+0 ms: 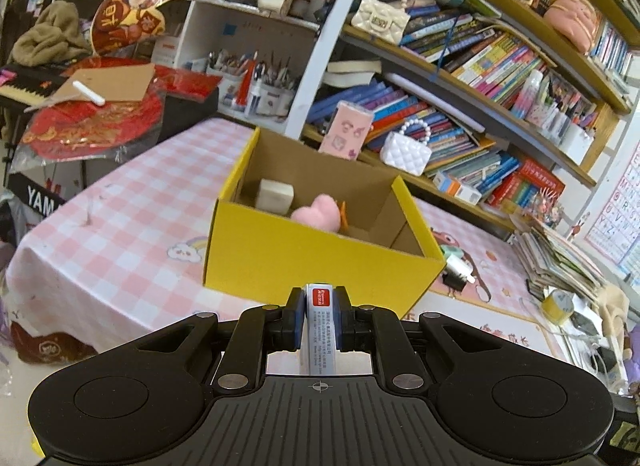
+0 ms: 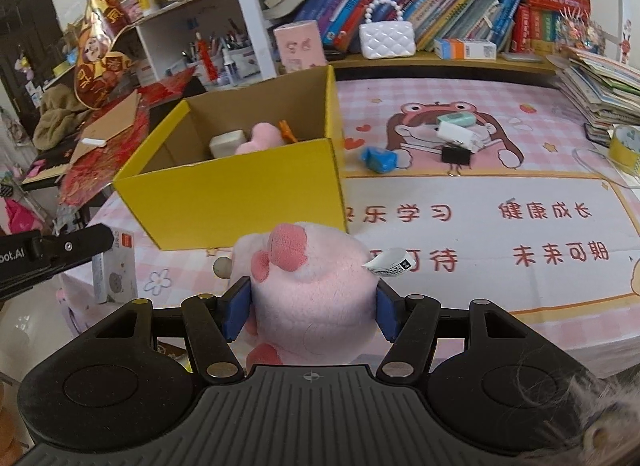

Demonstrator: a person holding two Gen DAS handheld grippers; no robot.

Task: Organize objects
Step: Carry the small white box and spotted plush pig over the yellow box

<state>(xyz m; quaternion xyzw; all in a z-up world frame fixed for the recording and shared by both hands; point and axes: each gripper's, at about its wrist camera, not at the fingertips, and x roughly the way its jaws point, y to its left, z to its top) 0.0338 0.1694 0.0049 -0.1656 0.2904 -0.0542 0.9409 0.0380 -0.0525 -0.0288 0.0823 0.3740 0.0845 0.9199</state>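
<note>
Clamping a small white box [image 1: 319,322], the left tongs [image 1: 319,316] face the yellow carton [image 1: 304,254] just ahead; the right tongs [image 2: 312,312] squeeze a pink plush toy [image 2: 308,294] before it.

The yellow box [image 2: 240,181] is open on top, and its right part inside is free. A white block [image 2: 227,143] and a pink soft thing [image 2: 262,135] fill the left-middle. Right of the box, small items [image 2: 452,133] crowd the tablecloth [image 2: 520,286]; nearer cloth is free
</note>
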